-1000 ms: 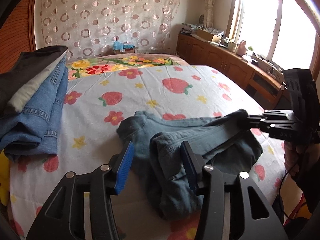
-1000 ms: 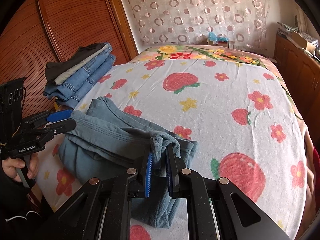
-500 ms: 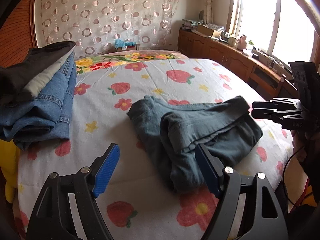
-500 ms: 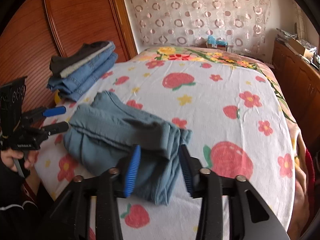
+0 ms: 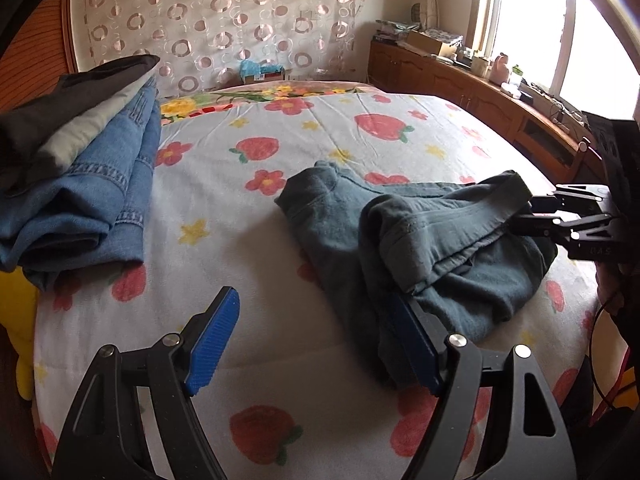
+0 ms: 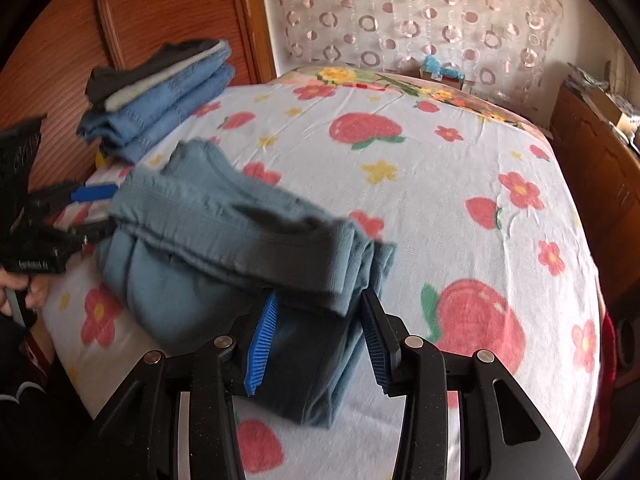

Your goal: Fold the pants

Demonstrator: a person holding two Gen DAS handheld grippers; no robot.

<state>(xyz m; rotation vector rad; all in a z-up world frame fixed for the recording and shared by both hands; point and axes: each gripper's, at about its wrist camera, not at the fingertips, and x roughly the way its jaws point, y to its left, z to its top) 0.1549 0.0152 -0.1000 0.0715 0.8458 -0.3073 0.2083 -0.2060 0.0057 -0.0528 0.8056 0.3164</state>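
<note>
Grey-blue pants [image 5: 432,240] lie folded in a loose bundle on the flowered bed sheet [image 5: 260,264]; they also show in the right wrist view [image 6: 224,248]. My left gripper [image 5: 316,344] is open, its right finger against the near end of the bundle. My right gripper [image 6: 320,340] is open at the bundle's other end, one fold lying over the gap between its fingers. It shows from the side in the left wrist view [image 5: 532,216], and the left gripper shows in the right wrist view [image 6: 96,208].
A stack of folded jeans and other clothes [image 5: 76,168] lies at the bed's left edge [image 6: 160,92]. A wooden wardrobe [image 6: 120,16] stands behind it. A low wooden cabinet [image 5: 460,84] runs under the window on the right.
The right gripper has let go of the fold and opened. The left gripper has opened wider and drawn back. The pants have settled onto the bed.
</note>
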